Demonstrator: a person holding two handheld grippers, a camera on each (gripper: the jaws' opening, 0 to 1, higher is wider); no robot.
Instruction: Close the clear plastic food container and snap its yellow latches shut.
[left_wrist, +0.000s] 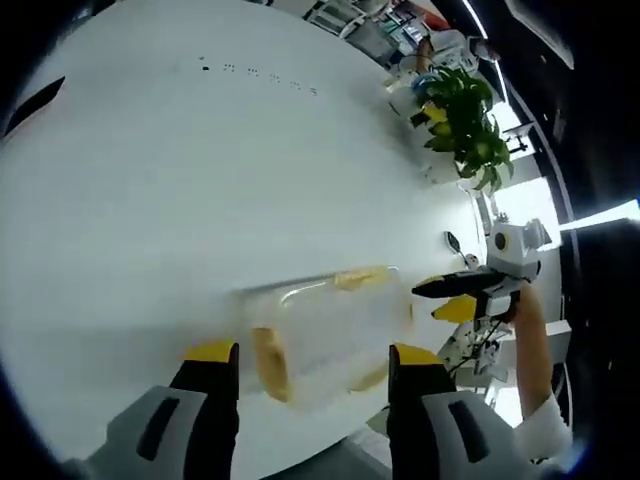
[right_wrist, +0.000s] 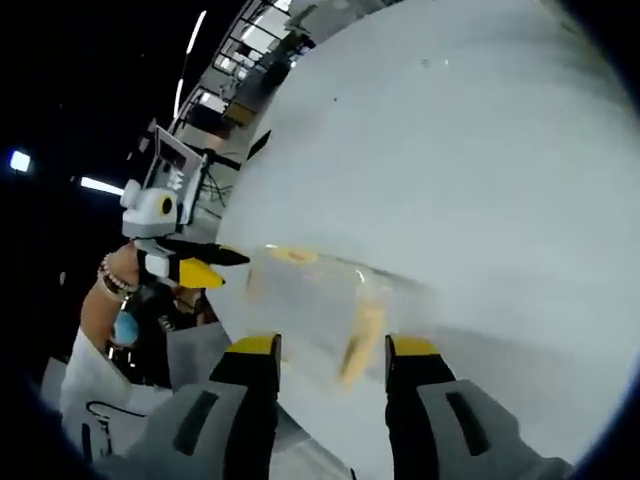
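Clear container (left_wrist: 330, 330) with yellow latches (left_wrist: 270, 362) sits on white table (left_wrist: 180, 170), between both grippers. Left gripper (left_wrist: 313, 358) jaws spread, empty. Right gripper (right_wrist: 333, 350) jaws likewise apart, holding nothing.

Both views are bright and washed out: the white table (left_wrist: 200, 180) glares so strongly that the clear container (left_wrist: 330, 335) nearly dissolves into it (edges soft, slightly blurred). Ceiling strip lights (right_wrist: 190, 60) streak beyond the table, where fisheye bending grows.
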